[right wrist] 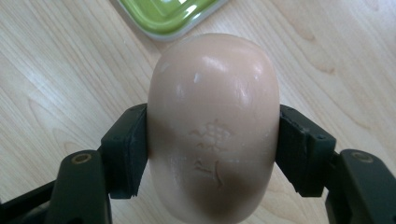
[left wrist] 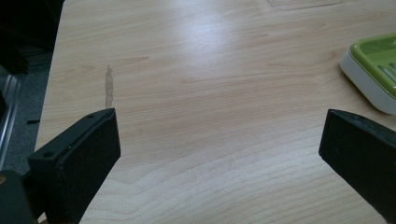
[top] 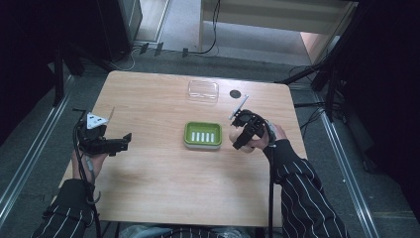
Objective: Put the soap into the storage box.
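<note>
Light wooden table (top: 163, 188) on grey floor (top: 183, 29). Dark surroundings both sides. Metal rail (top: 29, 148) left. Black cables (top: 214, 29) trail behind table.

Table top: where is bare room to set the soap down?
The whole near half of the table is bare, and so is the left side beyond the left tongs. Crowding is around the green soap dish, with the clear lid behind and the soap beside.

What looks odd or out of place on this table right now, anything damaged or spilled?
Nothing is spilled. The soap bar is clamped in the right gripper beside the green soap dish, not in it. Its surface shows scuffs around the stamped mark. The table has a pale vertical smear near the left gripper.
</note>
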The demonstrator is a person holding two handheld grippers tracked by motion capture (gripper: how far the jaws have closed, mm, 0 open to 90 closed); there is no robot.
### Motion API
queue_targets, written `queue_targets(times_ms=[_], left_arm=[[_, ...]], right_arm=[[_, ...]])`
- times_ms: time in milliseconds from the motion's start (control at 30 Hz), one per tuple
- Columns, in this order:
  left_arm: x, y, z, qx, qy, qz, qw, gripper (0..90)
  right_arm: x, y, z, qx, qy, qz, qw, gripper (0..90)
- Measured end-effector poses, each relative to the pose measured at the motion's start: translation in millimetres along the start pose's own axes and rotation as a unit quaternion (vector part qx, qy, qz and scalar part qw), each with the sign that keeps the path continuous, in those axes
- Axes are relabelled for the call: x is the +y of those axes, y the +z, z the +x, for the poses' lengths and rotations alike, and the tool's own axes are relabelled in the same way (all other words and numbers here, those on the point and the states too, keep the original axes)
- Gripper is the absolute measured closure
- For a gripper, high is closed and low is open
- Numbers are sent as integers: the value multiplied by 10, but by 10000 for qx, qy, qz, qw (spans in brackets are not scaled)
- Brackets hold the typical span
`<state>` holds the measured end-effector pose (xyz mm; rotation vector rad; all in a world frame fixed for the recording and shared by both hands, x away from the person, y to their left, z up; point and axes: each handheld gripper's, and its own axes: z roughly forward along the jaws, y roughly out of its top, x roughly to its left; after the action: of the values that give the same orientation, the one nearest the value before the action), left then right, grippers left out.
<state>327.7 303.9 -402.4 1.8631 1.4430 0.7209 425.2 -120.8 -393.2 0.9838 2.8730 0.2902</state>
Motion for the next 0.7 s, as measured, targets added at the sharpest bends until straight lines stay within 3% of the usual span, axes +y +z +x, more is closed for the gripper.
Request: queue_targets(times_ms=[367, 700], left_arm=[[1, 1, -5, -6, 3, -9, 10000, 0], [-1, -1, 2, 8, 5, -1, 10000, 0]], right_arm=[[160, -100, 6, -40, -290, -29, 9996, 337], [342, -77, -5, 24, -625, -55, 9980, 337]])
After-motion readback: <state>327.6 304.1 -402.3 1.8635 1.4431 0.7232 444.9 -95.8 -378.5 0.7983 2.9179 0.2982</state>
